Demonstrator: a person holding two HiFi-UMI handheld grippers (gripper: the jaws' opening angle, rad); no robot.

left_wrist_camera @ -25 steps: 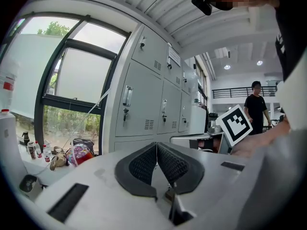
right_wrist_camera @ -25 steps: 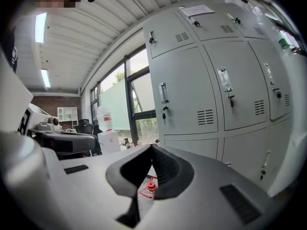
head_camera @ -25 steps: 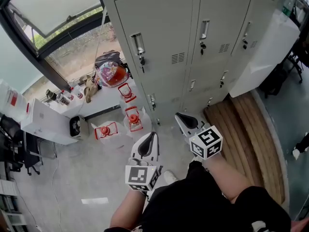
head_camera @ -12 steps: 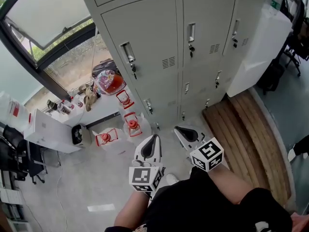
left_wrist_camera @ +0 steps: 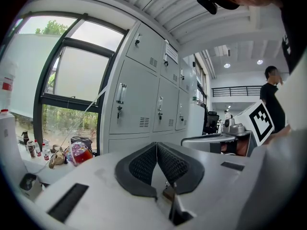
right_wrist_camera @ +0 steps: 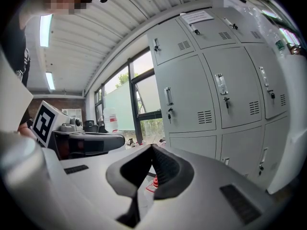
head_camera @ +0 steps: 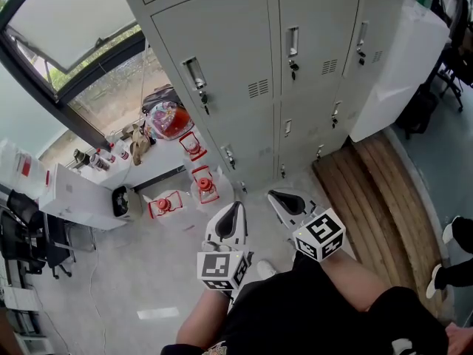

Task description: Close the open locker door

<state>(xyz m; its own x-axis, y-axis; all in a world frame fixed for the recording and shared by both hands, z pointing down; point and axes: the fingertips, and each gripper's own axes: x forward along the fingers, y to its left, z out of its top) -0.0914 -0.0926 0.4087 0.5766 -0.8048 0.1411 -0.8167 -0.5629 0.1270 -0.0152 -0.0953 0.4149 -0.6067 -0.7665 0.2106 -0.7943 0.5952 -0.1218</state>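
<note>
A bank of grey lockers fills the top of the head view. At its right end one pale locker door stands swung out towards the room; its edge also shows in the left gripper view. My left gripper and right gripper hang side by side low in the head view, above the floor and well short of the lockers. Both point at the lockers. In both gripper views the dark pads meet at the tip, so both grippers are shut with nothing between them.
Red lantern-like items and a bag holding something red sit on the floor by the window at the left. A white box stands further left. A wooden platform runs along the right. Another person's shoes show at the right edge.
The head view has shifted a little, so the lockers sit slightly differently in frame. Both grippers stay shut and about where they were. Someone's shoes have come in at the right edge.
</note>
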